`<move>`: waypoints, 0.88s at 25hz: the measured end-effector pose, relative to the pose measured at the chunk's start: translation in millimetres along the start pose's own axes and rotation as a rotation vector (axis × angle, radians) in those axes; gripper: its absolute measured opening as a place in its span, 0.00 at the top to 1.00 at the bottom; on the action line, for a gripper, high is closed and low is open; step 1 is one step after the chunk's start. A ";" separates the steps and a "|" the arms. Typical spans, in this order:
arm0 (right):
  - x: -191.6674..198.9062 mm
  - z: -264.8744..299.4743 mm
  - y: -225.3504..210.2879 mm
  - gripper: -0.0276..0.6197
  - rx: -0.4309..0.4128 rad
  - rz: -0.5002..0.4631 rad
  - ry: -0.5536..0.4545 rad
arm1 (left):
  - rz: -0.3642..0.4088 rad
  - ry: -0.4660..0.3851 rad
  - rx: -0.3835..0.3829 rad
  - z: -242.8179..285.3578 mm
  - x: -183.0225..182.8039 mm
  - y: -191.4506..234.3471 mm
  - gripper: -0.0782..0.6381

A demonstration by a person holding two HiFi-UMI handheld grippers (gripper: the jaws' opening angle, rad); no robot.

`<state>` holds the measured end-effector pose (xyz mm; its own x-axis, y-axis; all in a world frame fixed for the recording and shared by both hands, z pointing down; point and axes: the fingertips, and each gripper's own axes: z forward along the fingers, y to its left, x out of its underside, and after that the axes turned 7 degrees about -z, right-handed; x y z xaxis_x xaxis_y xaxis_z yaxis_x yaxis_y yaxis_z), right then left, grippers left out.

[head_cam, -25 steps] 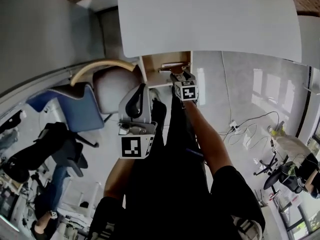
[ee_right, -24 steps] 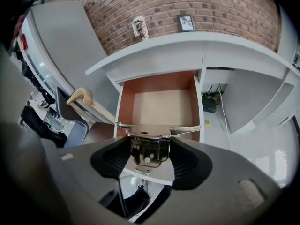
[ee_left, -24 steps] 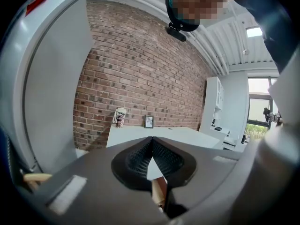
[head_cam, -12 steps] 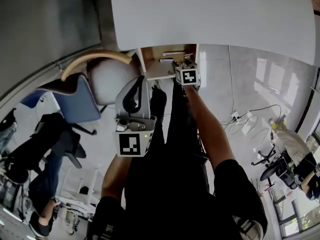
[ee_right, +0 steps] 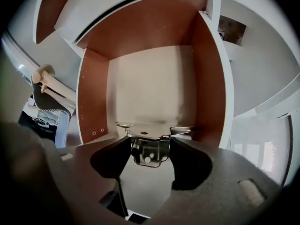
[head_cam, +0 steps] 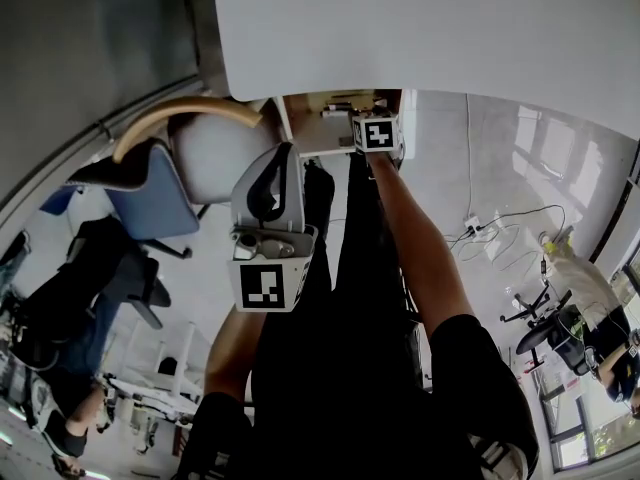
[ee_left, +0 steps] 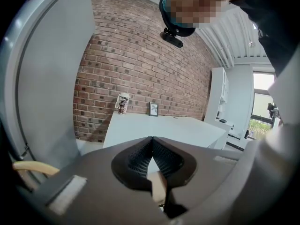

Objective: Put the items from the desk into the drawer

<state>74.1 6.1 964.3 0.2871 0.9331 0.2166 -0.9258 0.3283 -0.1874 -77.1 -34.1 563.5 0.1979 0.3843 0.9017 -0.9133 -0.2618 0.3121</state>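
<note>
Right gripper view looks down into the open drawer (ee_right: 208,78), whose brown wooden sides frame a pale bottom. The right gripper (ee_right: 150,142) has its jaws closed on a shiny metal piece (ee_right: 150,157) with a flat top plate and small holes in its folded body. The piece is pinched from both sides and sits inside the drawer's opening, over the pale bottom; whether it touches that bottom cannot be told. Head view shows the same arm stretched straight forward, its marker cube (head_cam: 378,134) at the drawer's front edge, just under the rim of the white desk (head_cam: 420,28). The drawer sticks out from beneath the desk, and a few small pale things lie in it, too small to make out. The left gripper (ee_left: 152,142) is held back near the body, well apart from the drawer, pointing up and away. Its jaws are pressed together at the tips with nothing between them. Beyond them stand a red brick wall (ee_left: 140,69), a white table (ee_left: 159,128), a patterned cup (ee_left: 123,103) and a small picture frame (ee_left: 153,108) at the table's far edge. To the left of the drawer in the head view stand a pale chair with a curved wooden back (head_cam: 215,153) and a blue chair (head_cam: 150,203).
</note>
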 end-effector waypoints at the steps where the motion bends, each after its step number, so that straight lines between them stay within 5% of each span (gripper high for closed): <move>1: 1.5 2.1 -0.7 0.55 0.001 0.000 0.008 | 0.001 0.004 0.000 1.1 1.5 -0.2 0.87; 22: 1.2 27.1 -6.4 0.55 0.034 -0.004 0.056 | -0.018 0.024 -0.037 -3.6 15.2 6.8 0.87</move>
<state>73.6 1.2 991.7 0.3033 0.9389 0.1628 -0.9322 0.3278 -0.1537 -81.6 -26.8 578.3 0.2060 0.4103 0.8884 -0.9223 -0.2219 0.3164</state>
